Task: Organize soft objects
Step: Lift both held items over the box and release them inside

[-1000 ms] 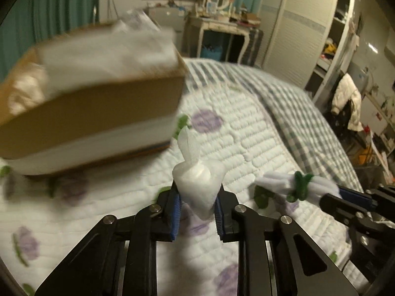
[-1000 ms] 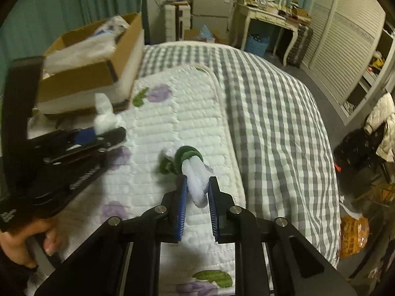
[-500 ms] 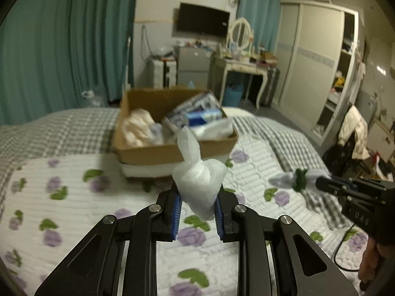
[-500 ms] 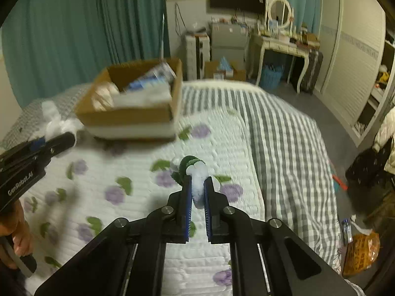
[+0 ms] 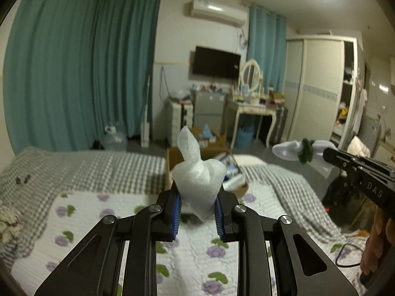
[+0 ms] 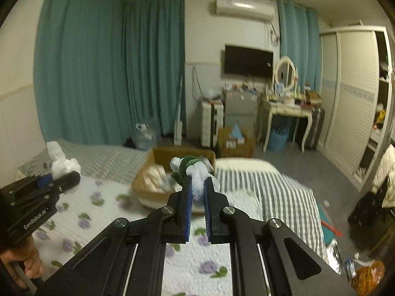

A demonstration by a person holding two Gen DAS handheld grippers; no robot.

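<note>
My left gripper (image 5: 197,206) is shut on a knotted white foam wrap bundle (image 5: 197,177), held high above the bed. The same bundle (image 6: 61,162) shows at the left of the right wrist view. My right gripper (image 6: 197,192) is shut on a rolled white sock with a green band (image 6: 195,172). That sock (image 5: 303,151) also appears at the right of the left wrist view, sticking out of the right gripper's fingers. A brown cardboard box (image 6: 148,185) with soft items inside sits on the bed beyond both grippers, partly hidden behind them.
The bed has a white floral quilt (image 5: 81,212) over a grey checked blanket (image 5: 103,170). Teal curtains (image 6: 111,74), a dressing table (image 6: 286,108) and a wardrobe (image 6: 350,98) stand at the far side. A black cable (image 5: 345,254) lies at the right bed edge.
Both grippers have risen well above the bed and tilted up, each keeping its item. The cardboard box, close by a second ago, now lies farther off and lower in view.
</note>
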